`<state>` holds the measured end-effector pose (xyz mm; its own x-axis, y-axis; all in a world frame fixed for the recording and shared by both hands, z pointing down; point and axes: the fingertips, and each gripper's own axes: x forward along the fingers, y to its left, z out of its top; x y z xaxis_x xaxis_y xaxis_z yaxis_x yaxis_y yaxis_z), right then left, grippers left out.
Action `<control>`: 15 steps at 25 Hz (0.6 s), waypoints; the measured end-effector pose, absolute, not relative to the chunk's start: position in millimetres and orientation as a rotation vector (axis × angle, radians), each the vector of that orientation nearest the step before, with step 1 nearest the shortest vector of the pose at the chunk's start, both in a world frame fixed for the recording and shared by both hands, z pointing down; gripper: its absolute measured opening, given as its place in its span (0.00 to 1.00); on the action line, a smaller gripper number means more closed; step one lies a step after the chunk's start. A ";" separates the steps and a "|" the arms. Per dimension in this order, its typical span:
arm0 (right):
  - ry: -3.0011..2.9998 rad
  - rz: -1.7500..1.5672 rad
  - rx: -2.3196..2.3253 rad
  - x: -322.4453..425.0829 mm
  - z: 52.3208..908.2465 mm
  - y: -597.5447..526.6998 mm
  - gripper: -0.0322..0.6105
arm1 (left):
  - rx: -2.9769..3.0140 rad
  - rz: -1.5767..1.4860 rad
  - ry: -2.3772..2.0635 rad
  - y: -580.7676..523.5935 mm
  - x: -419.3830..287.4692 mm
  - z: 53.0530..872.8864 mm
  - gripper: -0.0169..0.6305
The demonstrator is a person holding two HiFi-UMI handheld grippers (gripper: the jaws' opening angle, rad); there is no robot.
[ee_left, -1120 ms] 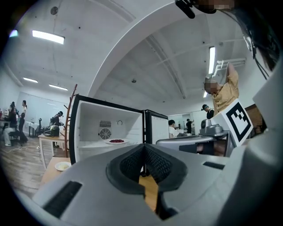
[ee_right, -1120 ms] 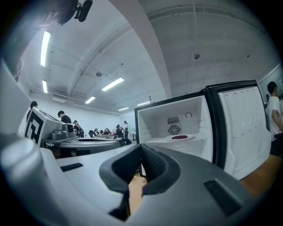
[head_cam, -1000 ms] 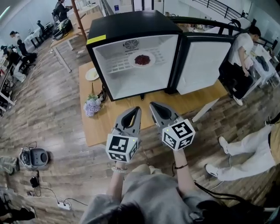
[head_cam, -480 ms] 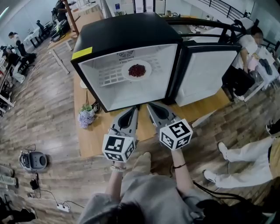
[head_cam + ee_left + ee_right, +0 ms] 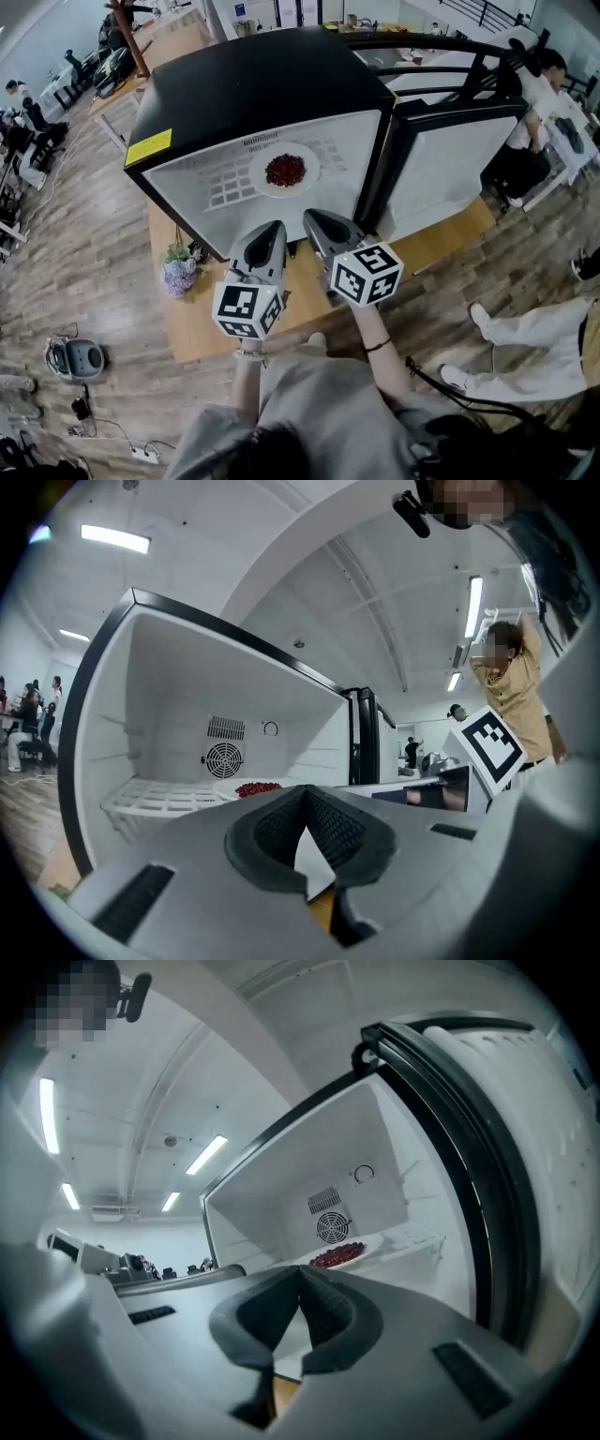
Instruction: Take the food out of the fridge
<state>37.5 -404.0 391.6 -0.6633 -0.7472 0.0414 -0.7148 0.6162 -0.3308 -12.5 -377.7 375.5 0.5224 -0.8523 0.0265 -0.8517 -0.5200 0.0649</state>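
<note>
The fridge [image 5: 262,84] is standing open on the table [image 5: 202,323], its door [image 5: 441,159] hanging out to the right. The food [image 5: 285,169], a red heap, is lying on a white plate [image 5: 258,176] on the shelf [image 5: 223,187] inside. Both grippers are hovering side by side just in front of the opening, pointing in at the shelf. The left gripper [image 5: 272,227] is holding its fingers together at the tips, nothing between them. The right gripper [image 5: 314,218] is doing likewise, closed and empty. Neither is touching the plate. Flowers [image 5: 178,272] are lying on the table at the left.
</note>
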 end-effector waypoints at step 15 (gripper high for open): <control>2.210 -1.132 -1.145 55.4 406.4 -456.1 0.34 | 2.682 0.029 -1.514 -406.4 -8.4 377.4 0.04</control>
<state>55.4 -456.1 406.4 -0.5819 -0.8131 0.0121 -0.4851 0.3352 -0.8077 -8.4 -406.4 377.4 0.5169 -0.8548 0.0466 -0.8559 -0.5152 0.0445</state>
